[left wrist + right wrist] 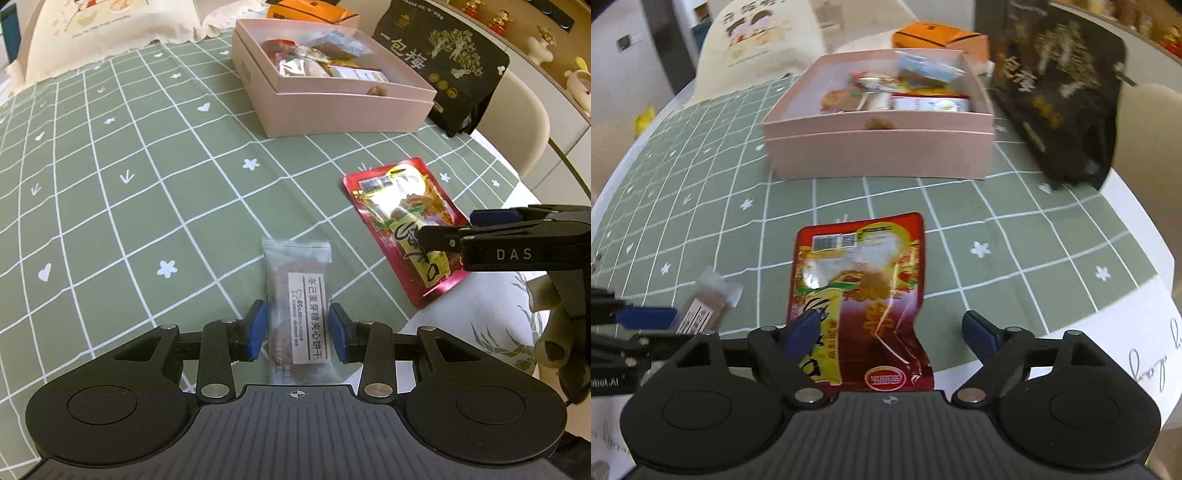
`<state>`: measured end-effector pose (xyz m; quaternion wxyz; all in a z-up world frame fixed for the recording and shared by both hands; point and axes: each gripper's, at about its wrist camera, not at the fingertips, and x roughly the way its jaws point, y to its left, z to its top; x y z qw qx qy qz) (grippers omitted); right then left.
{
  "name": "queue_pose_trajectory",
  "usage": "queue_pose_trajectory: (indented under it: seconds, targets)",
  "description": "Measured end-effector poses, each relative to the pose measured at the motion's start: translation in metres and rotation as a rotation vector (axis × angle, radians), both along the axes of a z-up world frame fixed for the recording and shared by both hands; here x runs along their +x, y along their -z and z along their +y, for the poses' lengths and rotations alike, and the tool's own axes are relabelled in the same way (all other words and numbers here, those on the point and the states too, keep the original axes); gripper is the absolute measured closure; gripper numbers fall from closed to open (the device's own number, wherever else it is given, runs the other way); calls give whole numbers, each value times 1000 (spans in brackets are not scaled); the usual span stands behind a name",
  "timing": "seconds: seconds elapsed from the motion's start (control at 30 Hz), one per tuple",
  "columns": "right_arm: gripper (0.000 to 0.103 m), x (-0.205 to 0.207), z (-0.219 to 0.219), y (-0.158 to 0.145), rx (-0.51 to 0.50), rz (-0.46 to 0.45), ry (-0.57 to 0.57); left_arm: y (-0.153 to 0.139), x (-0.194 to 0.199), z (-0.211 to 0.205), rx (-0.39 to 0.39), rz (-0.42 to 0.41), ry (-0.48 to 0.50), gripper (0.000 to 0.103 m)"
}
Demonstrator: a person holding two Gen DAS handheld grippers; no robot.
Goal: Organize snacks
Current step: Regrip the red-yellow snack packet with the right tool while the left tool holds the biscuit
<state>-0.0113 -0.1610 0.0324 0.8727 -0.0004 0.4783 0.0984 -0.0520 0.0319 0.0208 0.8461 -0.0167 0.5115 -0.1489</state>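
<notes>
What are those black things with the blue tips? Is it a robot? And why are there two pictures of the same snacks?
It is not a robot. A person holds a grabbing tool in each hand, and each tool carries its own camera looking along its two blue-tipped fingers. So one picture comes from the left gripper and the other from the right gripper.

On the green checked tablecloth lie a clear biscuit packet and a red snack pouch. Behind them stands a pink box already holding snacks, with a black bag beside it.

The left fingers sit on either side of the biscuit packet, apparently squeezing it. The right fingers stand open around the red pouch, not gripping it.
</notes>
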Motion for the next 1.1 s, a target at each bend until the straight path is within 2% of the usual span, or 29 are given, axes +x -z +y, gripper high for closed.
queue_pose_trajectory:
  seconds: [0.13, 0.23, 0.33, 0.47, 0.6, 0.7, 0.9, 0.97, 1.1]
  targets:
    - [18, -3, 3, 2, 48, 0, 22, 0, -1, 0, 1, -6, -12, 62]
    - [18, -7, 18, 3, -9, -69, 50, 0, -2, 0, 1, -10, -17, 62]
    - [18, -11, 32, 5, -38, -132, 12, -1, -3, -1, 6, -17, -18, 62]
    - [15, -9, 35, 16, -5, -94, -26, -1, -5, -2, 9, -27, -20, 62]
    - [11, -12, 36, 20, -31, -120, -38, 0, -8, -5, 23, -43, -20, 61]
    - [1, -12, 44, 23, -78, -135, -71, 0, -8, -5, 31, -46, -14, 61]
    - [0, -21, 53, 14, -207, -186, -116, 0, -6, -3, 22, -40, -20, 61]
    - [1, -23, 53, 15, -177, -165, -145, 0, -6, -4, 22, -42, -21, 61]
    - [0, -17, 47, 19, -53, -100, -134, -1, -7, -4, 21, -42, -21, 61]
